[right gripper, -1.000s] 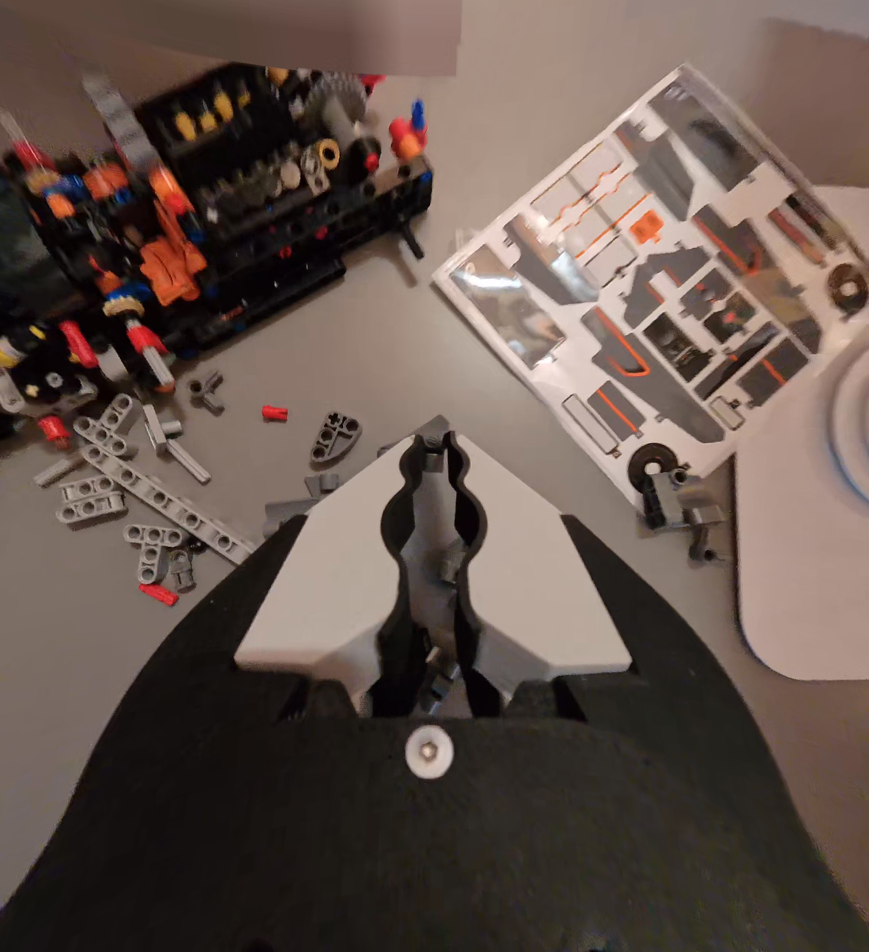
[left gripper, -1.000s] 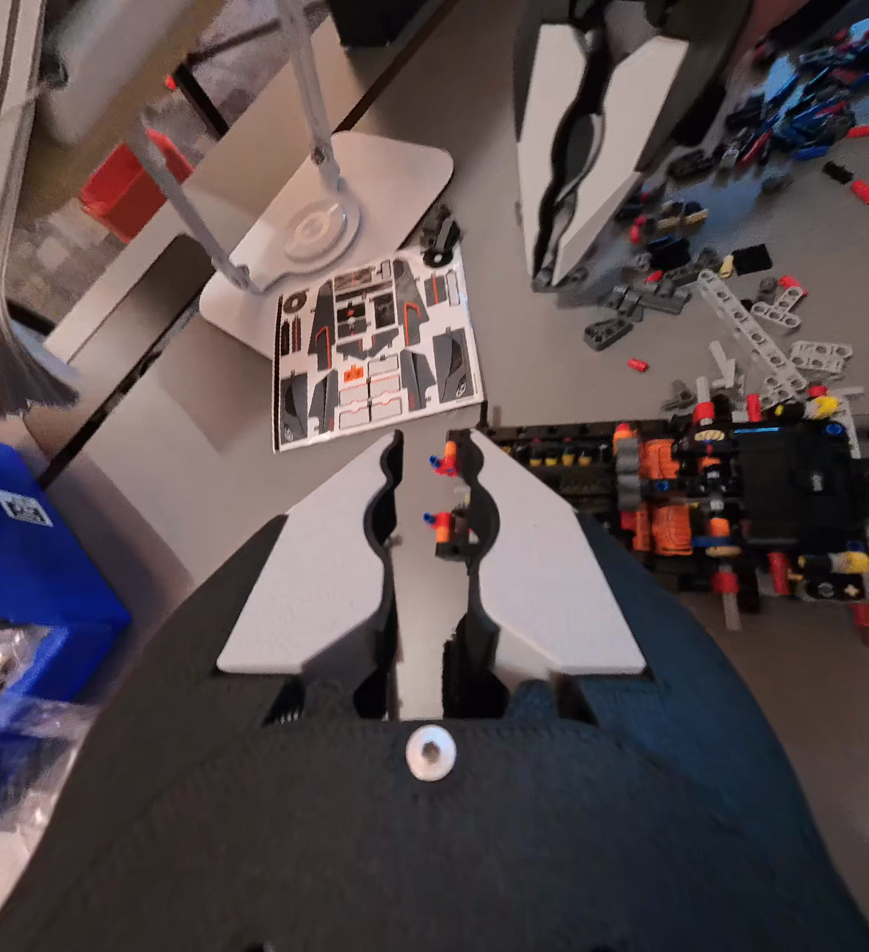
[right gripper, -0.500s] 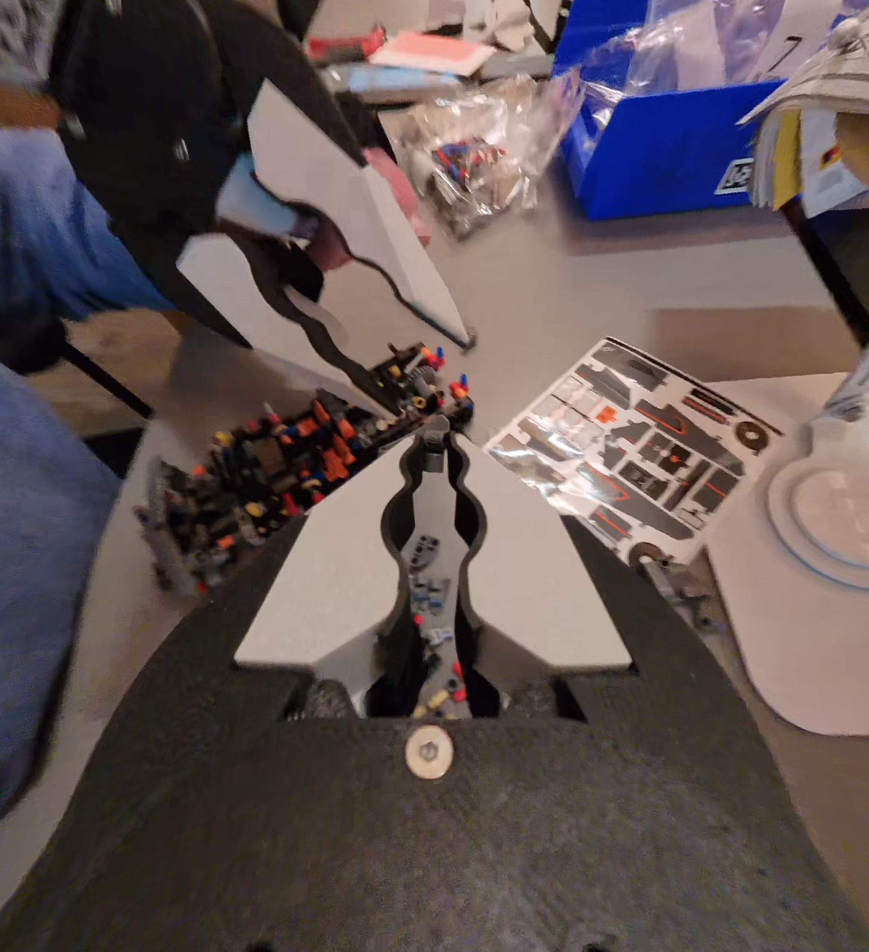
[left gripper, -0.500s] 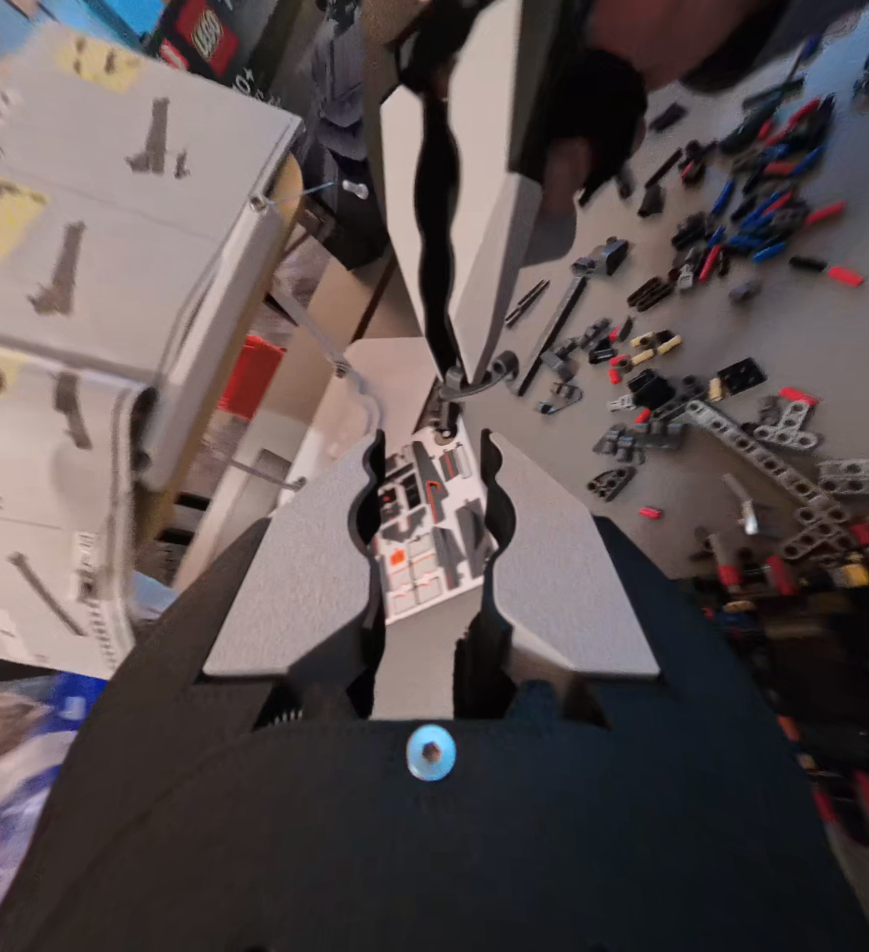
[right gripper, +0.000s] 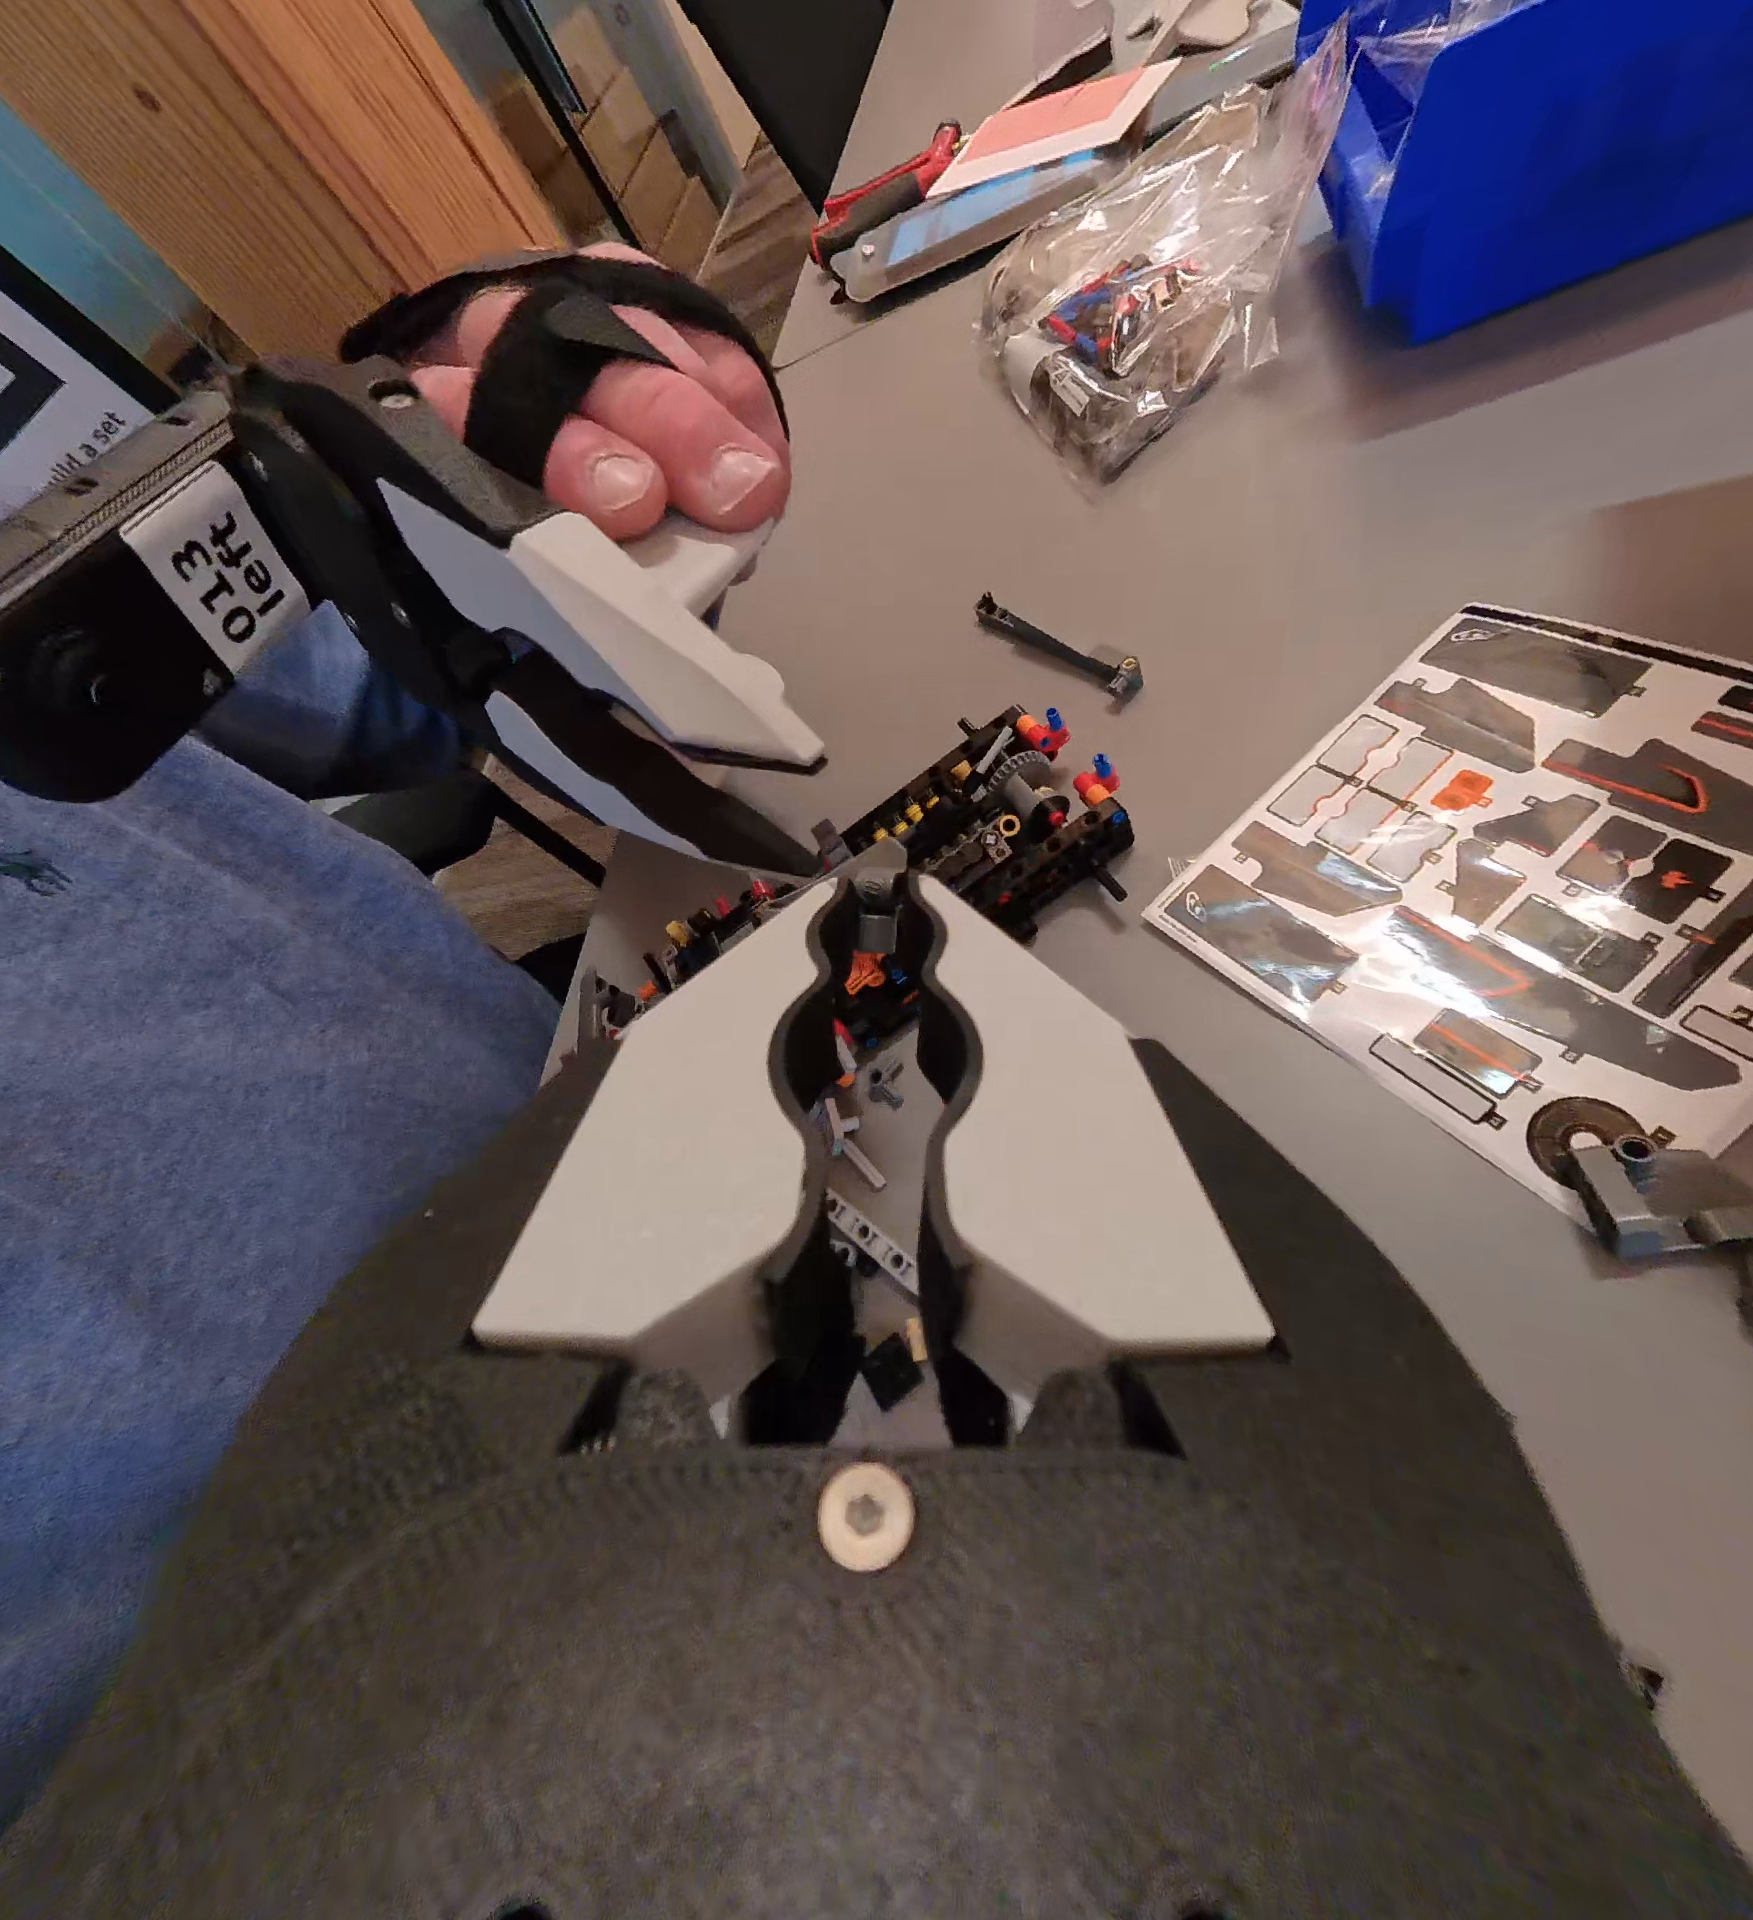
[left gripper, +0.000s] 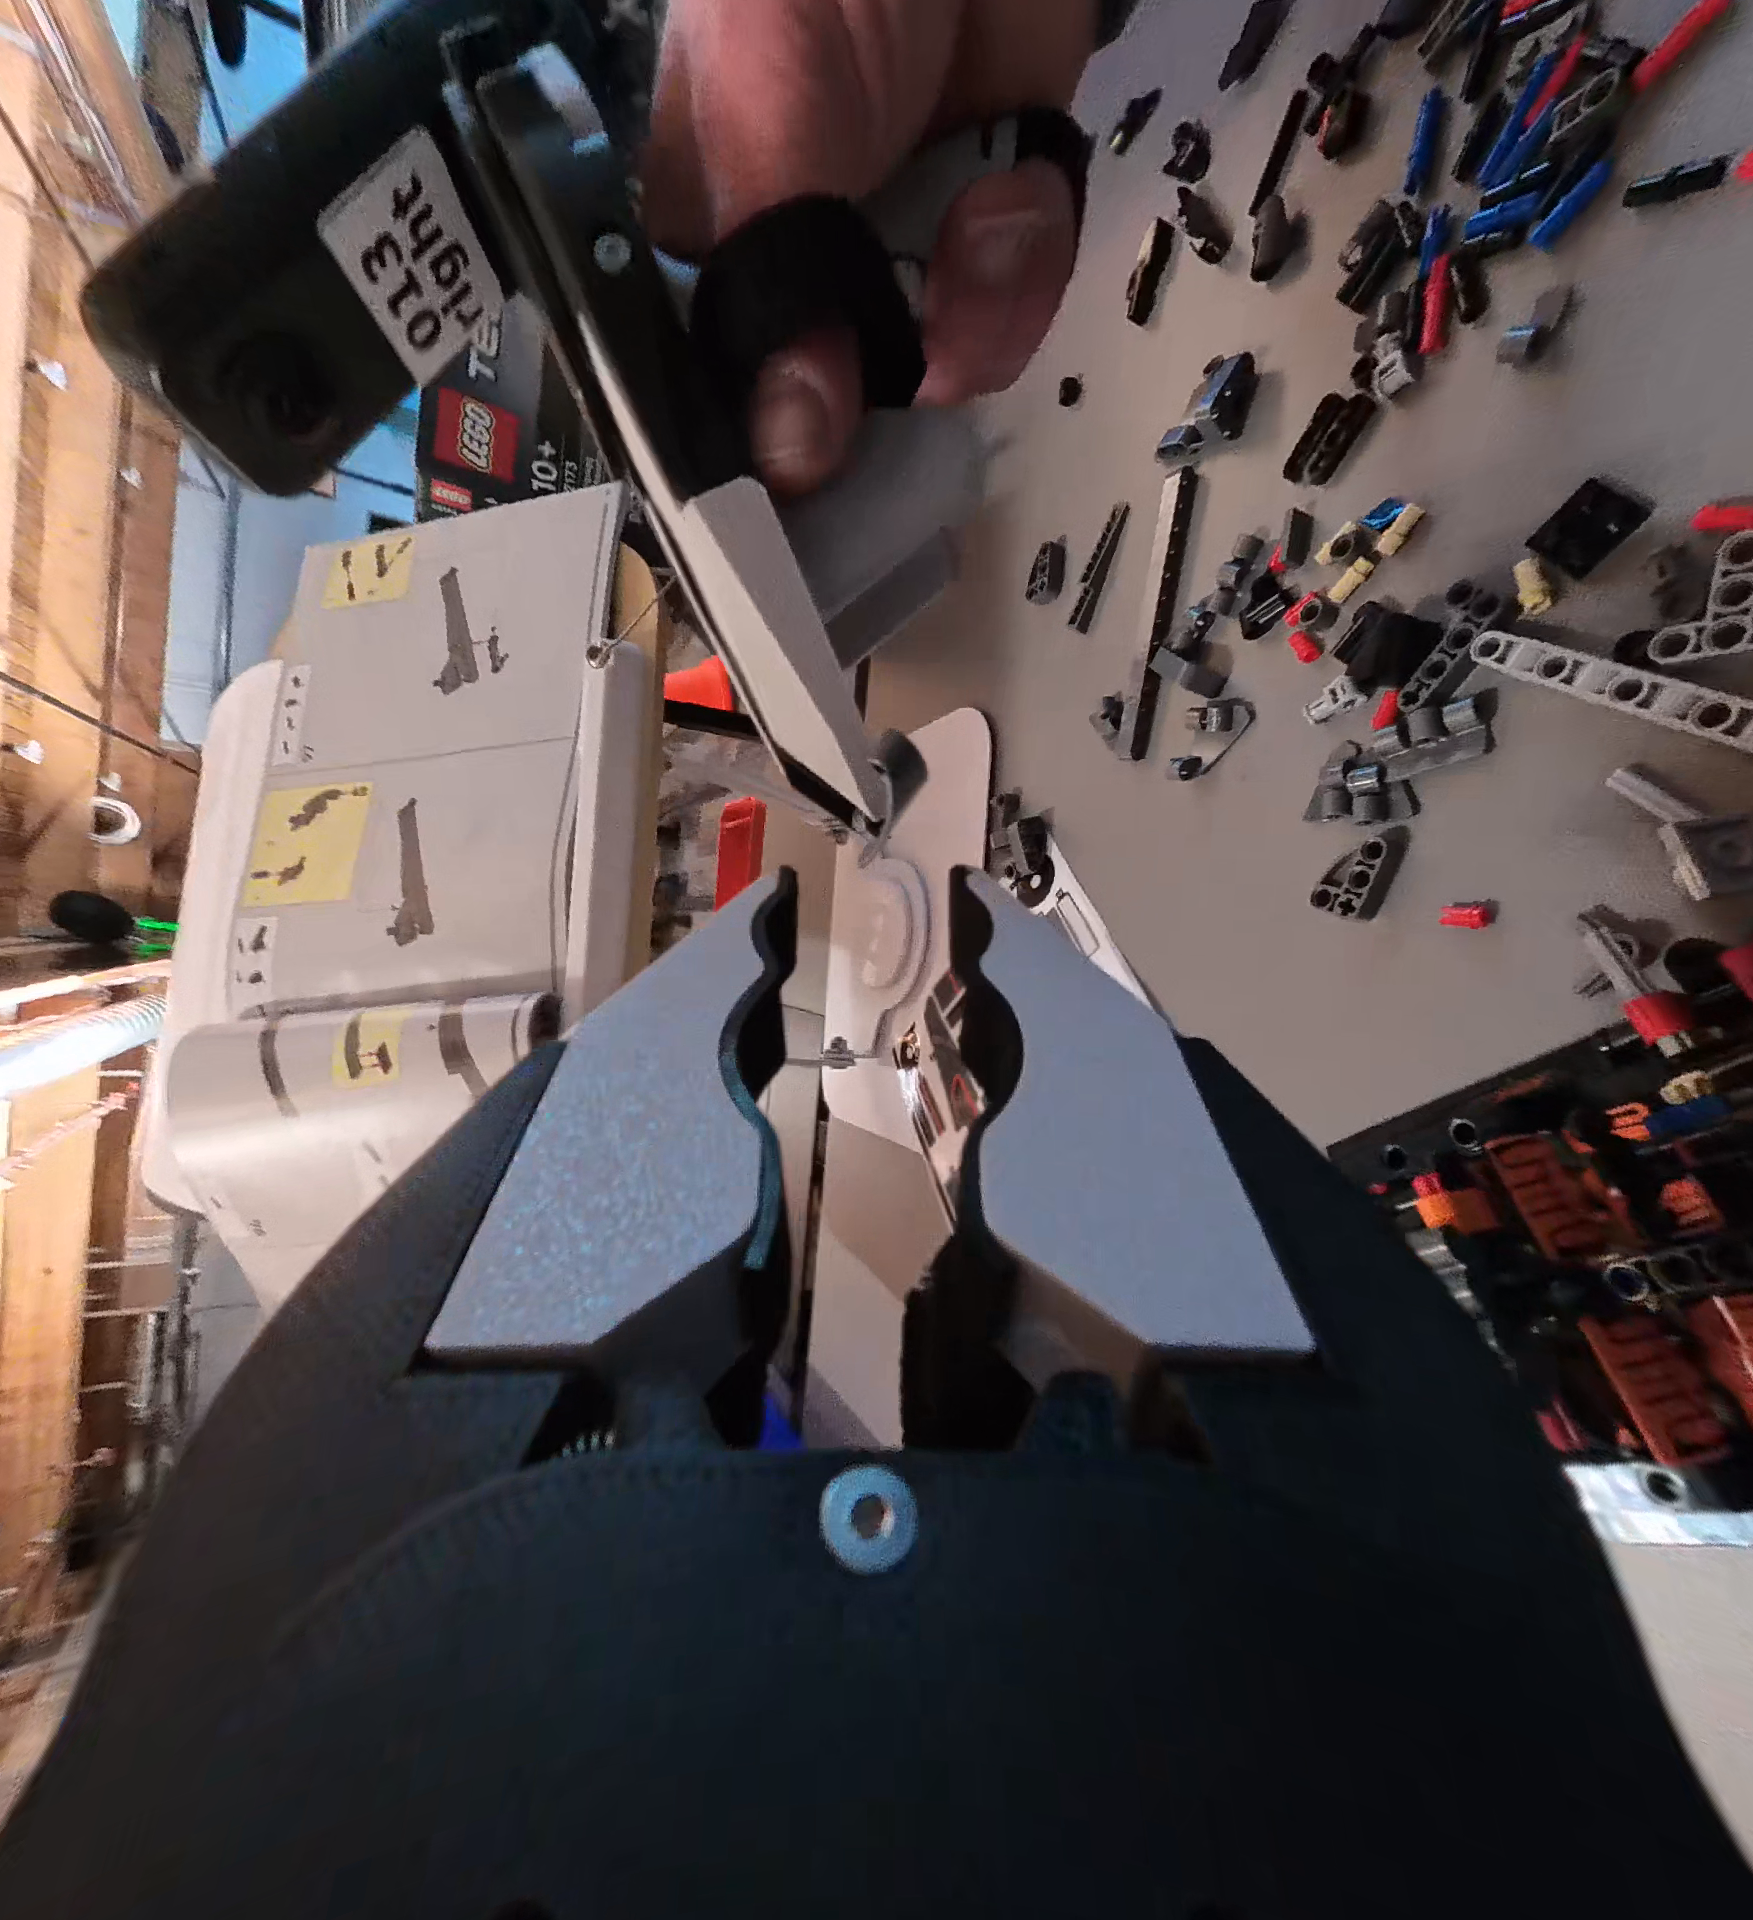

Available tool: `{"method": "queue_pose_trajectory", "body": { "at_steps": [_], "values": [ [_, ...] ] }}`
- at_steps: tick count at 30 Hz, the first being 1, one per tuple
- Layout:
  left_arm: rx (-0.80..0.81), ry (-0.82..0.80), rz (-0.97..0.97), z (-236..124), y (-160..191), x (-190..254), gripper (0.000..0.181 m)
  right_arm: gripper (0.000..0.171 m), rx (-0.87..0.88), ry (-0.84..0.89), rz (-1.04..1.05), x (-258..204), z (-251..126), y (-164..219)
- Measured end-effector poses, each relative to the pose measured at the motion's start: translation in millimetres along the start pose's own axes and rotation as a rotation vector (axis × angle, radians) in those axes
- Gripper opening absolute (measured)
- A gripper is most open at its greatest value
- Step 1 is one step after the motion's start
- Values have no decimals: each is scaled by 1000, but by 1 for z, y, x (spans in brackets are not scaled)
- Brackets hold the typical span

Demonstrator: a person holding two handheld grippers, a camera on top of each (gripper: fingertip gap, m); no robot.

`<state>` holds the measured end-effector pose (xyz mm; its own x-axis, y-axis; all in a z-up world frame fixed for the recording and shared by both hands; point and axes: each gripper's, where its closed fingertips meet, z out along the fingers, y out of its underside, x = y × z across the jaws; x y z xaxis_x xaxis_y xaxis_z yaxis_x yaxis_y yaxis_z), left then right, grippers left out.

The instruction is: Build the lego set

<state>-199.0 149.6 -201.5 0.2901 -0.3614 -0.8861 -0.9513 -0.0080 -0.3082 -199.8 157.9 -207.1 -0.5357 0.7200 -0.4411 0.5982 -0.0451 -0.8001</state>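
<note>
My right gripper is shut on a small grey connector piece, held in the air above the table. In the left wrist view the right gripper points down with that piece at its tip. My left gripper is open and empty, in the air just below the right one's tip. In the right wrist view the left gripper shows jaws apart, close to the held piece. The partly built black and orange model lies on the table below; it also shows in the left wrist view.
Many loose pieces are scattered on the grey table. A sticker sheet, a grey sub-assembly and a black axle lie nearby. A bag of pieces and blue bin stand behind. An instruction booklet rests on a stand. The tips of both grippers are at nearly the same place. Both grippers' tips are roughly 20 centimetres from the grey sub-assembly.
Both grippers have risen off the table and turned towards each other. The right one has lifted the grey piece from the loose pile. The left one has opened wider.
</note>
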Motion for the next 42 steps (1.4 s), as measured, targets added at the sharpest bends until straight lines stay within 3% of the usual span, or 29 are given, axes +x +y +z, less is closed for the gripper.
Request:
{"method": "queue_pose_trajectory", "body": {
  "at_steps": [11, 14, 23, 26, 31, 37, 42],
  "values": [
    [-2, 9, 145, 6, -17, 12, 21, 5, -52, -26, 70, 1, 8, 4],
    [-38, -3, 201, 12, -15, 15, 11, 5, -60, -14, 78, 2, 9, 6],
    [-52, -17, 166, 13, -18, 11, 6, 6, -4, -24, 148, 3, 7, 5],
    [7, -35, 23, 8, -20, -1, 5, 20, 89, -14, 171, 6, 2, -7],
    [153, 32, -319, 6, -17, -16, 5, 25, 220, 9, 123, 7, -13, -23],
    [375, 169, -766, -1, -20, -37, 5, 23, 197, 241, -226, 3, -24, -27],
    [476, 247, -929, -3, -21, -43, 4, 17, 174, 293, -356, -6, -25, -32]
  ]
}}
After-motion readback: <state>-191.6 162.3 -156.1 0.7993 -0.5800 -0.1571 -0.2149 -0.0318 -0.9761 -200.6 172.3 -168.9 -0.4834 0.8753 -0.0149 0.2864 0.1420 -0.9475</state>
